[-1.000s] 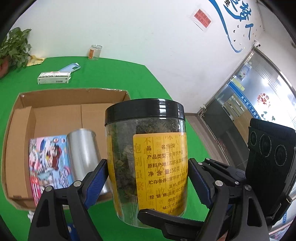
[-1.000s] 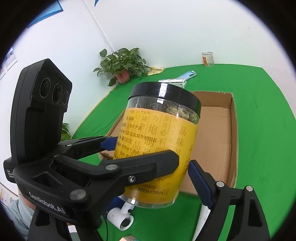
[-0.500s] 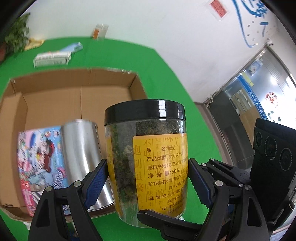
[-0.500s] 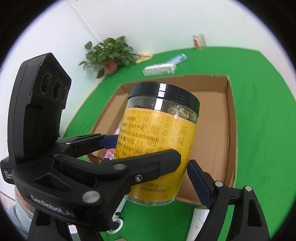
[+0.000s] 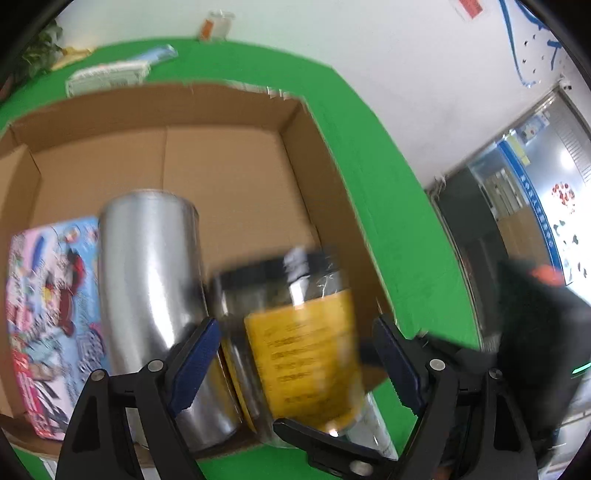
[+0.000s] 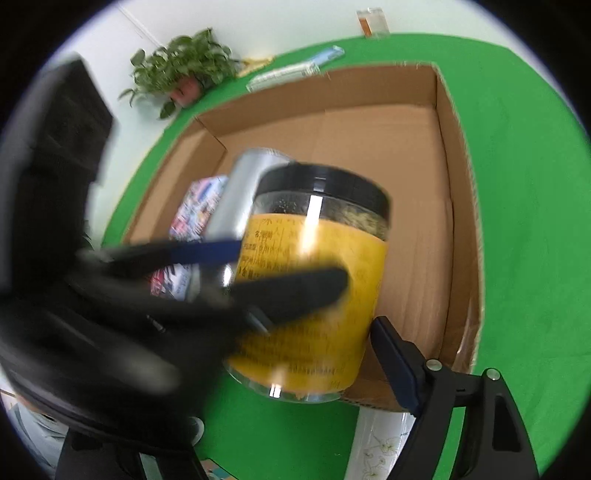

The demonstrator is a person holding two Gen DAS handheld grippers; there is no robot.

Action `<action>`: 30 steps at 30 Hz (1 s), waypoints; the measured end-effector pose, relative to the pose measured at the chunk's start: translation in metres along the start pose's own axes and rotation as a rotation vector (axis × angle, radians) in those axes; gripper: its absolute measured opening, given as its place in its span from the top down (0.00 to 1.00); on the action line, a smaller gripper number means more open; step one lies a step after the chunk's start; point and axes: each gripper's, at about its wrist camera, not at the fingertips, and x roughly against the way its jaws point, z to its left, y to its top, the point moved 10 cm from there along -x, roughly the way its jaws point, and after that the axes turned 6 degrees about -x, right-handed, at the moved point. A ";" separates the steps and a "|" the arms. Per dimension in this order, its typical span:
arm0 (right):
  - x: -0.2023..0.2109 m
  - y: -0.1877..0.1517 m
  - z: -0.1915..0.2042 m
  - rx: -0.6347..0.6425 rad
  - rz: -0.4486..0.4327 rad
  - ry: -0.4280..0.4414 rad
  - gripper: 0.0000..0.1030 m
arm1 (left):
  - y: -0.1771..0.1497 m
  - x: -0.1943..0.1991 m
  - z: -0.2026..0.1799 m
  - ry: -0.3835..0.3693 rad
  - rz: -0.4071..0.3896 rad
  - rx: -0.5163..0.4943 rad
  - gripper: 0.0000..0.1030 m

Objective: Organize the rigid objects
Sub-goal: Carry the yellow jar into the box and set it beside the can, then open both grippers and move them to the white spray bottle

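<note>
Jar: a clear plastic jar [image 6: 314, 291] with a black screw lid and a yellow label of Chinese print, filled with dried greenish herbs. It is tilted and blurred, held over the near right corner of an open cardboard box [image 5: 229, 177].
Left tongs: the left tongs [image 5: 299, 363] have blue-padded fingers [image 5: 194, 363] on either side of the jar. The left pad is against the glass; whether the right pad touches is blurred, so I cannot tell if the grip is firm.
Right tongs: the right tongs [image 6: 317, 339] reach the jar from the other side. One blue-padded finger [image 6: 397, 363] stands just off the jar's lower right edge. The other finger is out of view, so their state cannot be told.
Steel tumbler: a plain steel tumbler [image 5: 151, 302] lies in the box, just left of the jar.
Colourful box: a cartoon-printed carton [image 5: 48, 310] lies flat on the box floor beside the tumbler, at the left wall.
Desk: the desk [image 6: 517, 177] is covered in green cloth and carries the cardboard box.
Beyond the box: a flat white carton [image 5: 110, 75], a pale blue case [image 5: 157, 55] and a small glass jar [image 5: 218, 26] sit at the far edge.
Plant: a potted plant [image 6: 181, 75] stands at the far left corner.
</note>
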 end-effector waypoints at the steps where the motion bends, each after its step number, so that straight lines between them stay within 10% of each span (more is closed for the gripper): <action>1: -0.005 -0.003 -0.005 -0.011 0.009 -0.008 0.22 | 0.003 0.003 0.003 0.020 -0.007 -0.001 0.23; 11: 0.002 0.000 -0.006 -0.040 -0.056 0.017 0.18 | 0.003 0.038 0.028 0.040 -0.137 -0.042 0.23; 21: 0.059 -0.061 -0.003 -0.066 -0.424 -0.150 0.12 | -0.055 0.149 0.010 0.171 -0.619 -0.222 0.00; 30: 0.071 -0.107 -0.001 0.043 -0.541 -0.338 0.12 | -0.118 0.104 0.023 0.229 -0.434 -0.135 0.00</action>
